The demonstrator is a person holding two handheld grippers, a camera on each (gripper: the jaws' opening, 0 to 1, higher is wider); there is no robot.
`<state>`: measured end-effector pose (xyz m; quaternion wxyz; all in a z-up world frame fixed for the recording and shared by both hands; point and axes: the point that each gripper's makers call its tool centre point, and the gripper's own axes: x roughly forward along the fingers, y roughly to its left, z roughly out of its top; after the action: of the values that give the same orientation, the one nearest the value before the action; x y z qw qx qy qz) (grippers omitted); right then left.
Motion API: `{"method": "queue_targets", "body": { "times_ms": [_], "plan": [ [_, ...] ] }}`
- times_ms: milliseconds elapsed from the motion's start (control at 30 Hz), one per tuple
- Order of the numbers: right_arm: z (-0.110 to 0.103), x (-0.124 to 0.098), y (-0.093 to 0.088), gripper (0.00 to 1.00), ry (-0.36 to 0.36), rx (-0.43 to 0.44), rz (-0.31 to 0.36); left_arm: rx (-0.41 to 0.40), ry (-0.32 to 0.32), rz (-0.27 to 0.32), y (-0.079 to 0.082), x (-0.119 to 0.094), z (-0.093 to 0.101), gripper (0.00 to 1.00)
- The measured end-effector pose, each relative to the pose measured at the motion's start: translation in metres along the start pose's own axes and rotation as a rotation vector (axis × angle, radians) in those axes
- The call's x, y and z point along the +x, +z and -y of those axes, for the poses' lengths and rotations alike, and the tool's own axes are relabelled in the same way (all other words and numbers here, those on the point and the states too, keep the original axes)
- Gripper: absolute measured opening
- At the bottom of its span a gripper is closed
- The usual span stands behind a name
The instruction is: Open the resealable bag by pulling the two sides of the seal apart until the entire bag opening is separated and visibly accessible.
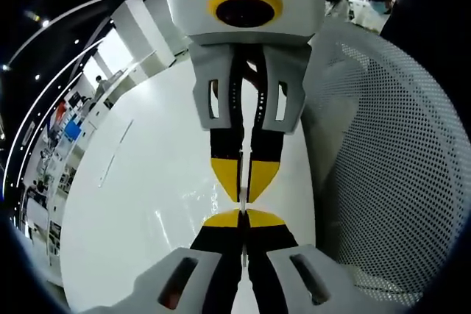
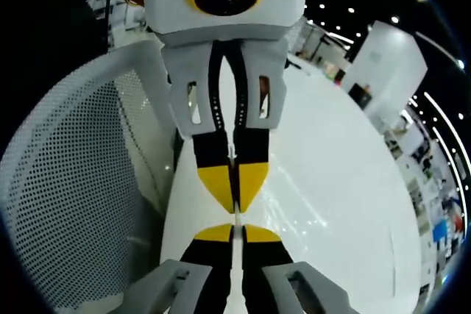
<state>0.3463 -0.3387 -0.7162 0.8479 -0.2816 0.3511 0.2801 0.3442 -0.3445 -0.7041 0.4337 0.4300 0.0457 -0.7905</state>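
In the left gripper view, the left gripper (image 1: 243, 215) rises from the bottom centre with its yellow-tipped jaws pressed together on a thin clear edge of the resealable bag (image 1: 242, 174), while the right gripper (image 1: 244, 185) comes down from the top centre, tip to tip with it, its jaws also pinching that edge, above the glossy white desk (image 1: 147, 204) with a white mesh chair (image 1: 390, 174) at the right. In the right gripper view, the right gripper (image 2: 234, 229) rises from the bottom centre, jaws pinched on the bag's clear strip (image 2: 235, 218), the left gripper (image 2: 234, 193) meets it from the top, and the chair (image 2: 73, 182) fills the left with the desk (image 2: 338, 182) at the right.
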Motion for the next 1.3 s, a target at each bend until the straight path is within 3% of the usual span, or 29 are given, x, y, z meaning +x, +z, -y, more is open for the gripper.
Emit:
{"method": "queue_targets", "body": {
  "times_ms": [667, 867, 967, 1300],
  "plan": [
    [0.006, -0.003, 0.001, 0.0, -0.02, 0.024, 0.024, -0.016, 0.014, 0.014, 0.003, -0.003, -0.006, 0.0],
    [0.006, -0.004, -0.012, 0.0, -0.025, 0.041, -0.008, -0.031, 0.001, 0.008, -0.001, -0.007, -0.006, 0.0],
    [0.007, -0.006, -0.011, 0.0, -0.03, 0.071, 0.013, -0.046, 0.003, 0.018, 0.0, -0.009, -0.006, 0.0],
    [0.011, -0.009, -0.02, 0.0, -0.044, 0.076, -0.005, -0.054, 0.021, 0.018, -0.001, -0.014, -0.011, 0.0]
  ]
}}
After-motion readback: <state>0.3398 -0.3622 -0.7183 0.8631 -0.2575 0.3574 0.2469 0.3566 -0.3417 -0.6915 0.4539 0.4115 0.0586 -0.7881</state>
